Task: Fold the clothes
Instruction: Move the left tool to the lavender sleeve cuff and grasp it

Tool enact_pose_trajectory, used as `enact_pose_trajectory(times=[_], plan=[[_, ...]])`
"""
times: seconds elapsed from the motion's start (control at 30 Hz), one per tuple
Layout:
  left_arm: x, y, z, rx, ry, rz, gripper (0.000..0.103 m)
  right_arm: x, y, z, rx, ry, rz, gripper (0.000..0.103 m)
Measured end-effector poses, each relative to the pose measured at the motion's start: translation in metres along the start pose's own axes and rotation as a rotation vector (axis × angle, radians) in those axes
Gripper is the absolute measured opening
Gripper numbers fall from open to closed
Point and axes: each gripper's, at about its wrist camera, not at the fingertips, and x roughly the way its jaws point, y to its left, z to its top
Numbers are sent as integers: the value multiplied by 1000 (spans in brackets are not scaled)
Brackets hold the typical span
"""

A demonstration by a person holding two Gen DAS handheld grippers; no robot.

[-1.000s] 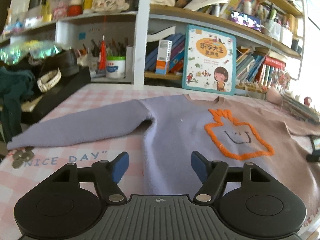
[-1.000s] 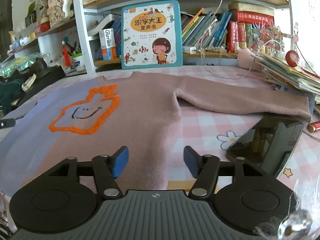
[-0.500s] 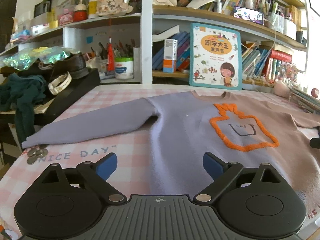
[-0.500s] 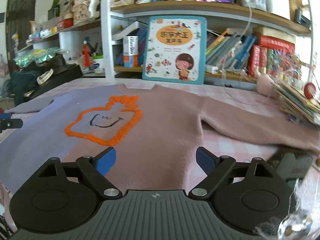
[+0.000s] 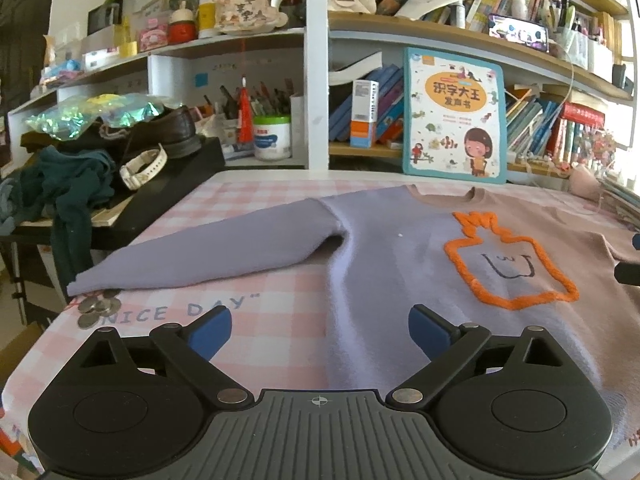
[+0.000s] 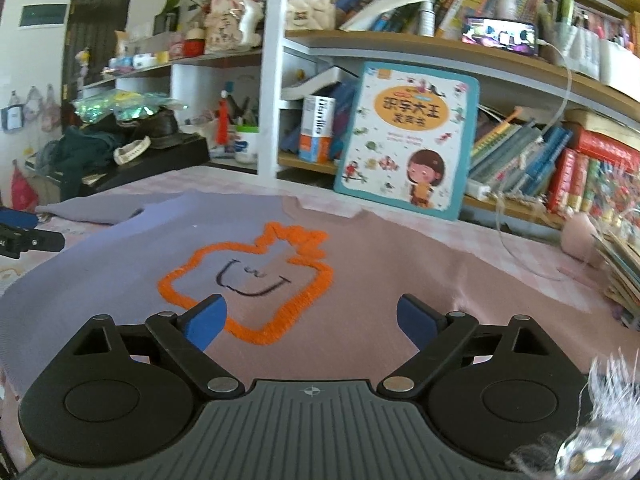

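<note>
A sweater (image 5: 392, 248), lilac on its left half and dusty pink on its right, lies flat and face up on the pink checked tablecloth (image 5: 260, 320), with an orange outline figure (image 5: 508, 264) on the chest. Its lilac sleeve (image 5: 208, 252) stretches out to the left. My left gripper (image 5: 320, 330) is open and empty above the sweater's lower left hem. My right gripper (image 6: 310, 318) is open and empty above the sweater (image 6: 360, 272) near the orange figure (image 6: 248, 276). The pink sleeve (image 6: 520, 276) runs off to the right.
A bookshelf with a children's book (image 5: 454, 116) stands behind the table. A black stand with a shoe, a watch and dark clothes (image 5: 120, 168) is at the left. Coins (image 5: 96, 308) lie by the sleeve cuff. A pile of books (image 6: 620, 268) sits at the right edge.
Both grippers have opened wider and lifted back from the sweater. The right wrist view has swung left, so the black phone at the right is out of view.
</note>
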Motion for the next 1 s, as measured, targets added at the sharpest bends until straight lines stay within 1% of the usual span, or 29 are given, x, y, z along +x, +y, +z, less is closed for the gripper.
enact_pose_trajectory(times=[0.23,0.47,0.63,0.73,1.0], plan=[[2,14,4,-27,18,44,97,13,2,0,18,-4,54,92],[3,38,8,-70,0,117,97,20,3,-5,22,21,80,92],[10,52,11,-61,-10,183,97,18,2,-5,27,9,66,93],[15,60,13,-52,-15,218,97,18,4,-5,16,10,55,96],[36,90,12,-95,-3,306,97,23,14,-5,-49,41,67,96]])
